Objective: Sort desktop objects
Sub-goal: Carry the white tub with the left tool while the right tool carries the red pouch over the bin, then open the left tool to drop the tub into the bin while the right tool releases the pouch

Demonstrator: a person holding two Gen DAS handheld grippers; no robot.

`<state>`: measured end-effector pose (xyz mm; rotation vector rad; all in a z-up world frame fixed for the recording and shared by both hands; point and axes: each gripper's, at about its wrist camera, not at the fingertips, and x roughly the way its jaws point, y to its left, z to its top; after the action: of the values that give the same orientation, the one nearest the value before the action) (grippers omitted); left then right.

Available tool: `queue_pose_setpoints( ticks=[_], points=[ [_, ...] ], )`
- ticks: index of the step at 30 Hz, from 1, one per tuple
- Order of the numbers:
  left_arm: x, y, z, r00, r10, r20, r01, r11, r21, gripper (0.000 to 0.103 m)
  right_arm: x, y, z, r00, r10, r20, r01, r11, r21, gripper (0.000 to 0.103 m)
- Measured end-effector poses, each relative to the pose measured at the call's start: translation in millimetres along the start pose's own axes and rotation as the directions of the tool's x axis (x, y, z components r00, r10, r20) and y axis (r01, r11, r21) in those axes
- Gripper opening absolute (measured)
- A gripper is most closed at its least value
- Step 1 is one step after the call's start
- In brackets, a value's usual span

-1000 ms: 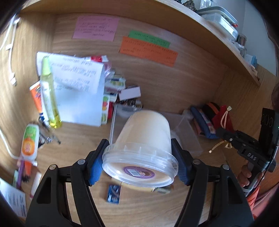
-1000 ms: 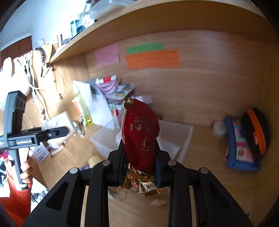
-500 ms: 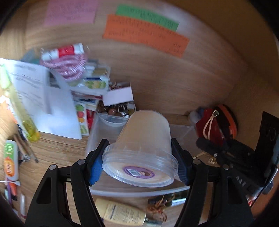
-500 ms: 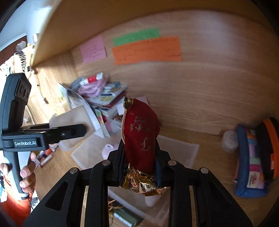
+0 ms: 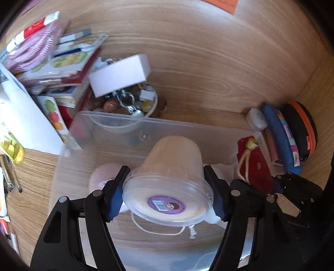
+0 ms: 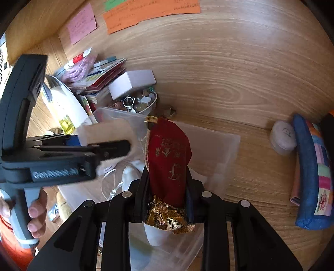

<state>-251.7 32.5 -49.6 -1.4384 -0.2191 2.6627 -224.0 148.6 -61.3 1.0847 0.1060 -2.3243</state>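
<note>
Blue pads on the left gripper (image 5: 168,198) are pinching a clear plastic tub (image 5: 170,177) at its lidded rim, its cream-filled body pointing away from the camera and a purple label showing on the lid. The tub is hanging over the open clear storage bin (image 5: 146,129), above a pink round item (image 5: 102,177) and a loop of white cord (image 5: 158,230) lying on the bin's floor.

Just to the right, the right gripper (image 6: 167,187) is squeezing a red drawstring pouch (image 6: 169,158) between its fingers, the gold foil end (image 6: 169,216) bunching out below the pads and the pouch's tip standing upright. It too is hovering over the storage bin, toward the bin's right end, beside the tub.

Behind the bin, a shallow bowl of trinkets (image 5: 127,104) is sitting against the bin's far wall, with a white box (image 5: 120,75) resting tilted on top of it. To its left, a stack of booklets and packets (image 5: 62,62) is leaning in a heap. Off to the right, a small white case (image 6: 282,135), a blue pencil pouch (image 6: 309,173) and a black-and-orange pouch (image 5: 302,127) are lining up along the wooden back panel. Orange and pink notes (image 6: 146,14) are sticking to that panel higher up.
</note>
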Motion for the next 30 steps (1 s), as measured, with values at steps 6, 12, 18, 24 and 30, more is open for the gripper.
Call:
queue_pose_setpoints(
  ticks=[6, 12, 18, 24, 30],
  points=[
    [5, -7, -1, 0.999, 0.040, 0.008, -0.040, 0.999, 0.021, 0.069, 5, 11, -2, 0.999, -0.046, 0.001, 0.046, 0.998, -0.045, 0.026],
    [12, -2, 1, 0.998, 0.055, -0.011, -0.055, 0.998, 0.043, 0.069, 12, 18, -3, 0.996, -0.088, 0.007, 0.088, 0.992, -0.091, 0.030],
    [18, -1, -1, 0.999, 0.050, -0.018, -0.048, 0.996, 0.078, 0.069, 15, 26, -5, 0.989, -0.144, 0.022, 0.146, 0.982, -0.124, 0.033],
    [19, -1, 1, 1.000, 0.024, -0.010, -0.023, 0.996, 0.086, 0.069, 14, 30, -5, 0.987, -0.156, 0.042, 0.160, 0.976, -0.145, 0.049],
    [20, -12, 3, 0.999, 0.048, 0.009, -0.049, 0.990, 0.135, 0.070, 8, 37, -7, 0.977, -0.193, 0.094, 0.207, 0.963, -0.175, 0.069]
  ],
)
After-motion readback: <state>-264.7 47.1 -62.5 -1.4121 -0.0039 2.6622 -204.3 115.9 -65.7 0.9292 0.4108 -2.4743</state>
